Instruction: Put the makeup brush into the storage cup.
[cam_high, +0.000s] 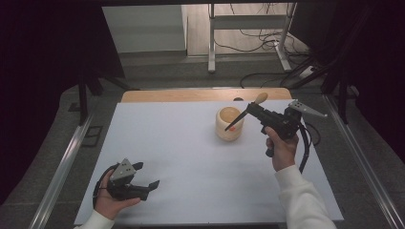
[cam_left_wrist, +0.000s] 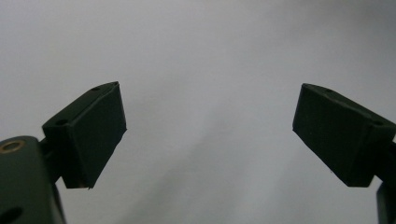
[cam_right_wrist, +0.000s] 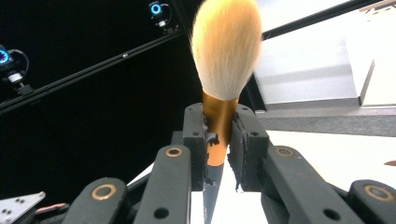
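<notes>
A makeup brush (cam_high: 248,110) with a pale bristle head, copper ferrule and dark handle is clamped in my right gripper (cam_high: 256,110), shut on it above the table's far right. In the right gripper view the brush (cam_right_wrist: 227,56) stands up between the pads, bristles on top. Its thin handle end points down over the rim of a light wooden cup (cam_high: 229,122) that stands upright on the white table (cam_high: 181,157). My left gripper (cam_high: 145,175) rests low at the near left, held in a hand; its jaws stand wide open with nothing between them, as the left gripper (cam_left_wrist: 210,135) view shows.
A wooden board edge (cam_high: 200,94) runs along the table's far side. Metal rails (cam_high: 64,162) flank the table left and right. Beyond it stand a desk frame (cam_high: 248,28) and loose cables on the floor.
</notes>
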